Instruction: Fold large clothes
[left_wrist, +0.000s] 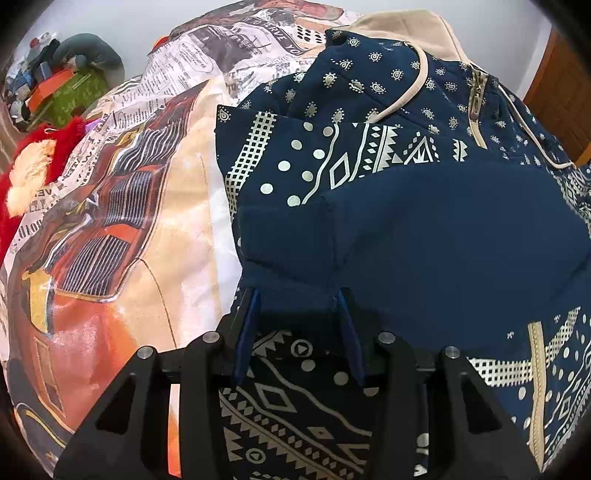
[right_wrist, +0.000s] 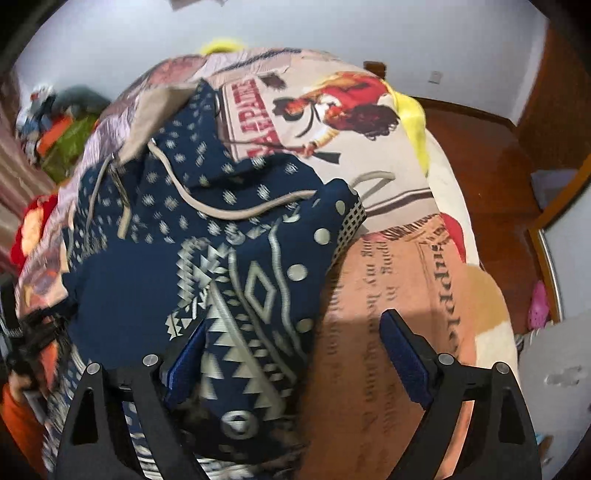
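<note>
A navy hoodie (left_wrist: 424, 229) with cream tribal and paisley print lies partly folded on a bed, its beige-lined hood (left_wrist: 402, 26) at the far end. My left gripper (left_wrist: 299, 295) points down at its near edge. A plain navy fold lies between the spread fingers, and the pads do not press on it. In the right wrist view the hoodie (right_wrist: 129, 280) fills the left and middle. My right gripper (right_wrist: 295, 325) stands wide open, its left finger against the patterned cloth and its right finger over the bare bed cover (right_wrist: 388, 266). A cream drawstring (right_wrist: 229, 214) crosses the chest.
The bed cover (left_wrist: 147, 240) carries newspaper and car prints. A red plush toy (left_wrist: 33, 158) lies at the bed's left side, with a pile of clutter (left_wrist: 62, 88) beyond it. Wooden floor (right_wrist: 480, 147) and a yellow cloth (right_wrist: 413, 122) lie past the bed's right edge.
</note>
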